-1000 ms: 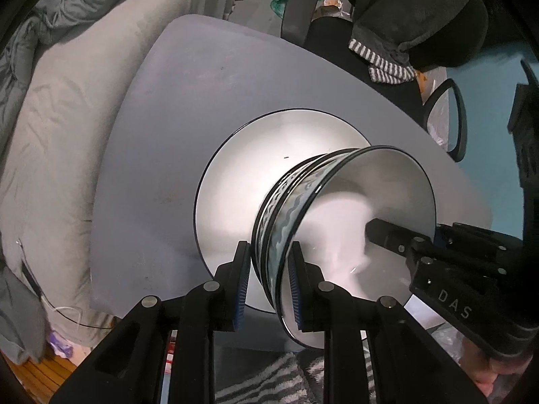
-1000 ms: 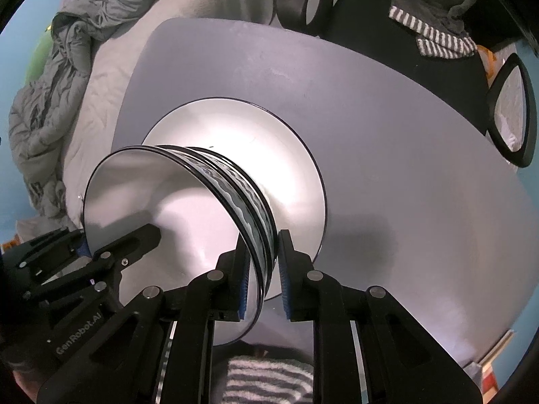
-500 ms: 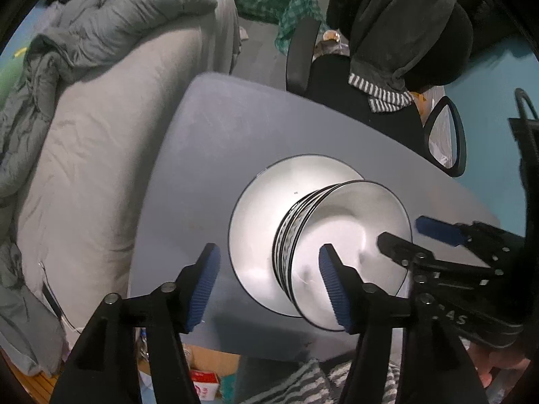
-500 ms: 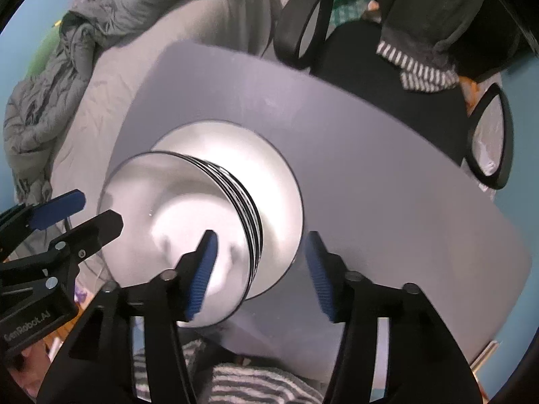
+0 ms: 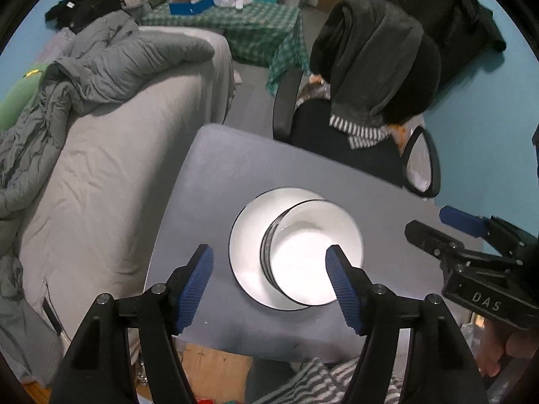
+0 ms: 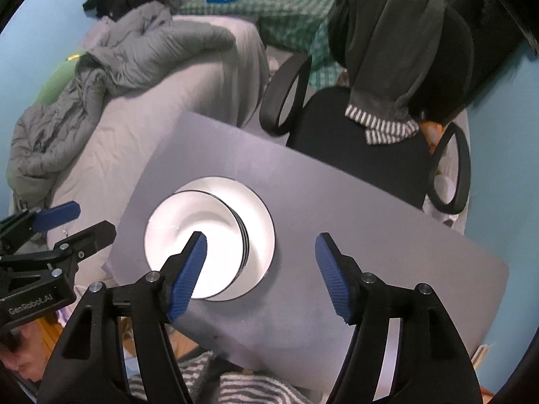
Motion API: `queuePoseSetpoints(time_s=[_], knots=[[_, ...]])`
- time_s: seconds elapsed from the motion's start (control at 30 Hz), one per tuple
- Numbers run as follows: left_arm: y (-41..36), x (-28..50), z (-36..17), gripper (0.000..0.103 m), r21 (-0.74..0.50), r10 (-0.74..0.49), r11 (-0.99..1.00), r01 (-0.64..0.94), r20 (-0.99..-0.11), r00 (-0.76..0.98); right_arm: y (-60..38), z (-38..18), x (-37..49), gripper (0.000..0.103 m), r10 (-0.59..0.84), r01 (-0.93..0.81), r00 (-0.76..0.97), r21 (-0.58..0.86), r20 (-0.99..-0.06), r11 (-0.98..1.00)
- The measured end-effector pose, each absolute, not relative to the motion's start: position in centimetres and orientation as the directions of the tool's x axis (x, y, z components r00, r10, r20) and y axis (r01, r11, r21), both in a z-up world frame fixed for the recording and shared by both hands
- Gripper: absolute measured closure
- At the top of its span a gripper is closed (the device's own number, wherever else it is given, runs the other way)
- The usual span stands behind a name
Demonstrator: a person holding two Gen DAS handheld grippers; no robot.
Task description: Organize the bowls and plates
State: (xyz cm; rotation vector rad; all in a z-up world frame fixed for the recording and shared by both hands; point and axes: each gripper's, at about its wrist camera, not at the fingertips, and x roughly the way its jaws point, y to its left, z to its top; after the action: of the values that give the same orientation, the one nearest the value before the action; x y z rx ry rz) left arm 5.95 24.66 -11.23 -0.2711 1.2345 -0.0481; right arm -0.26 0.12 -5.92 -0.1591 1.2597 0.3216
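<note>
Grey table beside grey bed with rumpled quilt. Black office chair draped in dark clothes at far edge. Blue walls. Green checked cloth beyond.

White bowl with a thin dark rim sits on a white, dark-rimmed plate, both on a blue-grey table. Both grippers are black with blue ribbed pads. There's a green-checked cloth, a grey-and-white striped fabric, and a black chair.

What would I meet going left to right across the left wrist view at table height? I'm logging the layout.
Grey sofa → plate → stacked bowls → right gripper.
</note>
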Motion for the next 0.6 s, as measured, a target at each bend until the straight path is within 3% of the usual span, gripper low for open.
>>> queuePoseSetpoints(time_s=[0.33, 0.4, 0.6], knots=[[22.3, 2.7, -5.0, 0.020, -0.083, -0.048, 0.995, -0.049, -0.872, 0.487, -1.8, -1.0, -2.9, 0.036, 0.205, -0.342, 0.346, 0.080, -0.916, 0.936], [22.2, 2.1, -4.0, 0.015, -0.073, -0.037, 0.996, -0.052, -0.863, 0.504, -2.1, 0.0, -3.5, 0.036, 0.209, -0.346, 0.368, 0.075, -0.906, 0.935], [21.6, 0.5, -1.7, 0.015, -0.080, -0.025, 0.994, -0.076, -0.836, 0.548, -3.3, 2.3, -5.0, 0.035, 0.212, -0.359, 0.422, 0.052, -0.881, 0.932]])
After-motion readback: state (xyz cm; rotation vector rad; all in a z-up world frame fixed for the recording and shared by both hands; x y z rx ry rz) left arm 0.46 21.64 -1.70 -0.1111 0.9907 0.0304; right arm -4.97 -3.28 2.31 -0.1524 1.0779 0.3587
